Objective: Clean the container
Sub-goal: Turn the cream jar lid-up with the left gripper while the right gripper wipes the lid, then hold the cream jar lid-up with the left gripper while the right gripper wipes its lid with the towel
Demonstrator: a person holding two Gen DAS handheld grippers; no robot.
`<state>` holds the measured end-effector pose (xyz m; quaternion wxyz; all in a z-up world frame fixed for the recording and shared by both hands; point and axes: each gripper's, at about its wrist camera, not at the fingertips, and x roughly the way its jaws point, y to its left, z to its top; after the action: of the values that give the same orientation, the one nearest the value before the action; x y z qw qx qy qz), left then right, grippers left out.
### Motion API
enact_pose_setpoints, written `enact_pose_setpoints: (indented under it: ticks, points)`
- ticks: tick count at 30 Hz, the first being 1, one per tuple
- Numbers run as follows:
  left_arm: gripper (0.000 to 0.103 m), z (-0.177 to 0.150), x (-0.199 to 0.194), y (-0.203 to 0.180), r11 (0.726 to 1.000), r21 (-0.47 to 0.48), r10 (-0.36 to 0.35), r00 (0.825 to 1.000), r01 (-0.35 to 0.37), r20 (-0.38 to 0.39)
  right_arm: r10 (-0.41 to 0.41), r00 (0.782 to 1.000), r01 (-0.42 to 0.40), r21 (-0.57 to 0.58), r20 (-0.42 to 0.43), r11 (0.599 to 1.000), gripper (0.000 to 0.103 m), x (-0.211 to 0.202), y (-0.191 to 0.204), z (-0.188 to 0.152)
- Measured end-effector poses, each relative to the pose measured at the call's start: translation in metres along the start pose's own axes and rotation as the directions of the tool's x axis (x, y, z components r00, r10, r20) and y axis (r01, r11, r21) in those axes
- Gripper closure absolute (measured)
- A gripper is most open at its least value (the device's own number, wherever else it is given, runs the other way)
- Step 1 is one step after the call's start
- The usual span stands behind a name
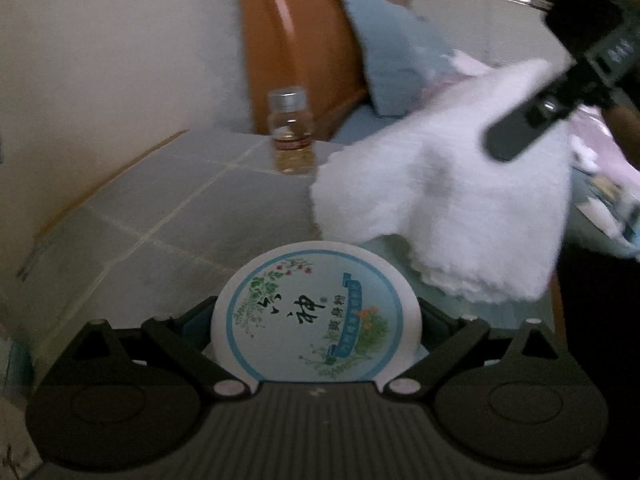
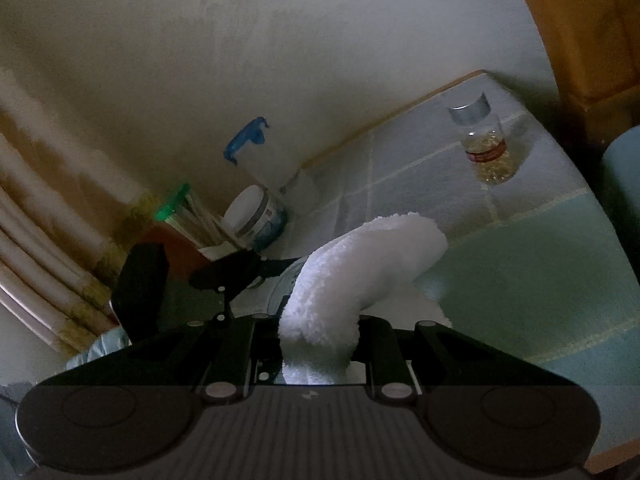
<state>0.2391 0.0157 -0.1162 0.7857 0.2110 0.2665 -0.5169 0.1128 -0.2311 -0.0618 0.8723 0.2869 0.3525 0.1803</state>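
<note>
Container: round white tin with a blue-ringed flower label and printed characters, held on edge so its flat face looks back at the left wrist camera, above the near part of the table.
Left gripper: jaws clenched on the tin, one at each side of its rim.
Right gripper: jaws clamped on a fluffy white cloth; seen from the left wrist camera, it comes in from the upper right with the cloth hanging below it.
Cloth: hangs just right of and beyond the tin; whether it touches the tin cannot be told.
Table: covered with a pale sheet marked in squares, set against a cream wall.
Small glass bottle: stands upright at the far edge of the table, silver cap on, yellowish contents in its lower part, well apart from the tin.
Left side, from the right wrist camera: a white-lidded jar beside a green-capped tube, near the wall.
Far right: an orange wooden headboard and a blue pillow.
</note>
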Motion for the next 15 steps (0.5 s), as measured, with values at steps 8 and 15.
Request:
enact_pose_setpoints:
  ticks: [8,15]
  points:
    - [0.006,0.003,0.008,0.015,0.975,0.137,-0.182,0.983,0.177,0.021,-0.024,0.999,0.024,-0.006,-0.028,1.000,0.082,0.010,0.006,0.007]
    - [0.005,0.006,0.020,0.017,0.955,0.152,-0.259,0.966,0.253,0.019,-0.050,0.998,0.050,0.007,-0.027,0.999,0.082,0.011,0.004,0.012]
